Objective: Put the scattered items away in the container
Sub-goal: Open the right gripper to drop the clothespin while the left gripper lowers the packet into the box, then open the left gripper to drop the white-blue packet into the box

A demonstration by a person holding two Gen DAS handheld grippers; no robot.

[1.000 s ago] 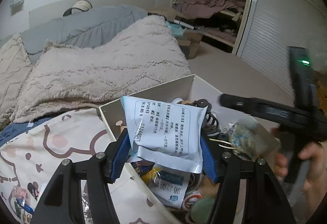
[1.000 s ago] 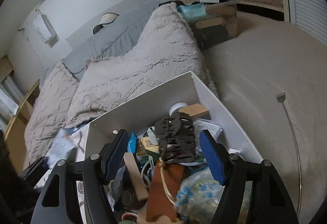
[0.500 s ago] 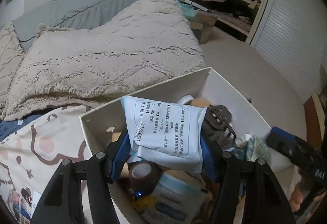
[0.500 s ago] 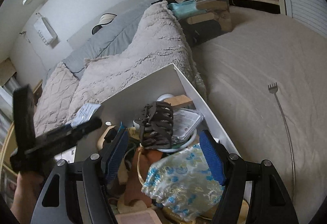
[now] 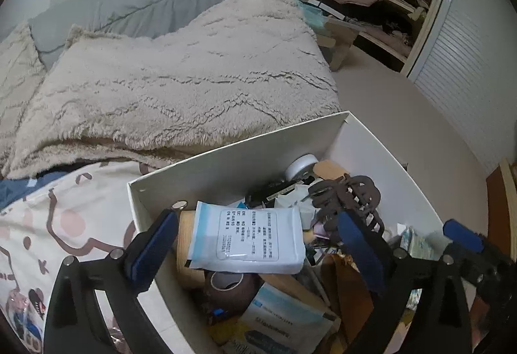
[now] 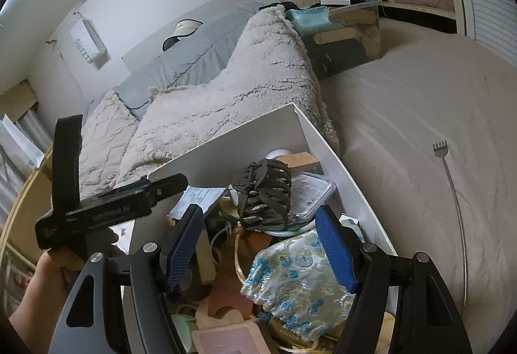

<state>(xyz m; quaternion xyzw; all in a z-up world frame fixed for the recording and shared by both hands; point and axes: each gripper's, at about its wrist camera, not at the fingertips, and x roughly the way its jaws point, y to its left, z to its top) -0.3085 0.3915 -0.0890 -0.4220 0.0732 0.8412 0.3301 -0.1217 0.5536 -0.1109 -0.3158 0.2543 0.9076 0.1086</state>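
White box (image 5: 245,156) on the bed is nearly full, my packet (image 5: 248,237) lies inside it between the parted left hand-held gripper (image 5: 258,244) fingers, right hand-held gripper (image 6: 261,244) spread empty; back scratcher (image 6: 452,192) remains outside.

the white-and-blue printed packet (image 5: 247,236) lies flat atop the clutter in my white box (image 5: 226,160), brown hair claw (image 6: 263,195) beside it.

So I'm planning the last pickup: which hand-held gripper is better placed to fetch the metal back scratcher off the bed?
Right hand-held gripper: open, empty, and the back scratcher lies on its side of the white box.
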